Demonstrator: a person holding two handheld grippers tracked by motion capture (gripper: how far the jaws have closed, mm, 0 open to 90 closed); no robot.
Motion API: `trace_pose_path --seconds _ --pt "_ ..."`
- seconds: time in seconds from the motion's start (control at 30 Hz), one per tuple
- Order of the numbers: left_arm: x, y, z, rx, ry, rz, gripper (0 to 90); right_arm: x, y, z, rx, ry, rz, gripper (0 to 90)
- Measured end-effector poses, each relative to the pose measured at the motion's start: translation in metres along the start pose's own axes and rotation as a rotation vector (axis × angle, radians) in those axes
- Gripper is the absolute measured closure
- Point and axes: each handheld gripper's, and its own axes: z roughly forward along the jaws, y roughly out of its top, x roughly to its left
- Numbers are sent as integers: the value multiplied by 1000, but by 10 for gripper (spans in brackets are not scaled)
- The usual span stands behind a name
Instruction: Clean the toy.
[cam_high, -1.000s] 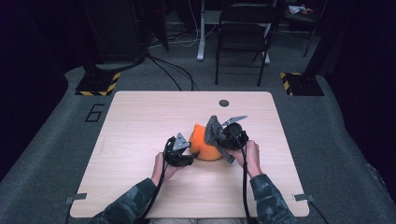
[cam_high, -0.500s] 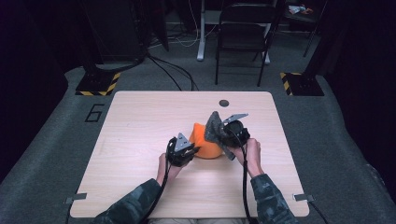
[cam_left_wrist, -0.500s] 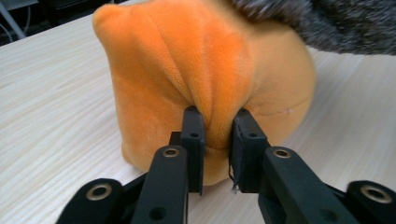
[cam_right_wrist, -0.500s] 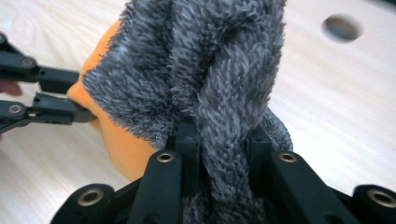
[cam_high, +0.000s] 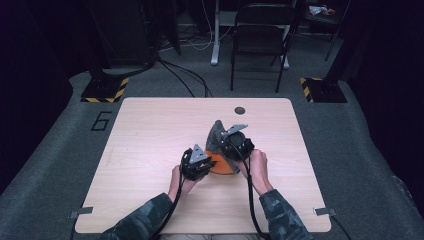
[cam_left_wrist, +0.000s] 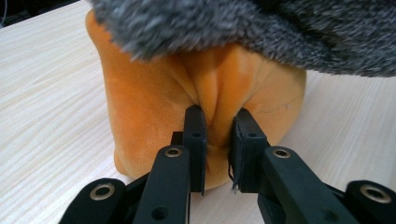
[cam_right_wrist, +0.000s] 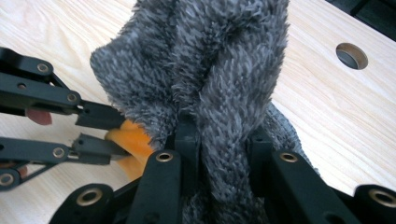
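Note:
An orange plush item (cam_left_wrist: 149, 98) lies on the wooden table (cam_high: 150, 130), partly under a grey fuzzy cloth (cam_right_wrist: 210, 60). My left gripper (cam_left_wrist: 217, 128) is shut on a pinched fold of the orange plush; its jaws have just been closing on it. From the high view it (cam_high: 212, 162) reaches in from the left of the orange plush (cam_high: 222, 167). My right gripper (cam_right_wrist: 222, 135) is shut on a bunched ridge of the grey cloth and holds it raised over the plush. From above, the grey cloth (cam_high: 216, 132) rises in a peak by the right gripper (cam_high: 222, 142).
A round hole (cam_high: 240, 110) sits in the table behind the cloth. A black folding chair (cam_high: 260, 35) and stand bases with yellow-black stripes (cam_high: 105, 90) are on the floor beyond the far edge. Light tabletop stretches to the left and right of the hands.
The left jaws closed on the orange plush. The right gripper drew the grey cloth slightly up and left, so less of the orange shows from above.

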Motion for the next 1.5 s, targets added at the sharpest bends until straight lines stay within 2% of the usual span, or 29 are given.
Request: trace_pose_path --seconds 0.1,0.23,0.5,0.67,0.8,1.0,1.1,1.13,1.27,1.3,1.33,1.37,1.47,1.5 --pt "1 0 -1 7 -11 0 784 -3 -1 0 13 -12 -12 730" --pt "3 -1 0 2 -16 -15 782 -6 -6 -2 61 -22 -12 730" --pt "7 -2 0 0 -24 -19 775 -22 -17 -1 105 5 42 730" --pt "7 -1 1 3 -25 -9 775 -29 -24 3 128 0 47 731" --pt "8 -2 1 -1 -25 -17 776 -38 -32 8 166 -3 90 731" --pt "8 -1 2 -1 -20 -14 776 -49 -44 17 192 14 139 732" --pt "9 -1 2 4 -26 -14 776 -51 -49 22 212 1 151 732" --pt "9 -2 2 -1 -25 -19 776 -57 -58 33 262 -16 153 732" --pt "12 -3 0 -3 -19 -28 776 -63 -72 52 322 -3 171 732" --pt "12 -3 0 -2 -20 -34 776 -64 -73 52 310 9 186 731" --pt "12 -3 0 -5 -17 -36 776 -65 -71 50 312 -3 169 732" --pt "13 -3 0 0 -19 -34 776 -65 -69 48 314 -7 174 732" --pt "13 -3 0 -6 -18 -40 776 -68 -63 39 287 -19 175 733" --pt "13 -4 -1 -2 -22 -38 776 -70 -60 33 261 -20 175 733"
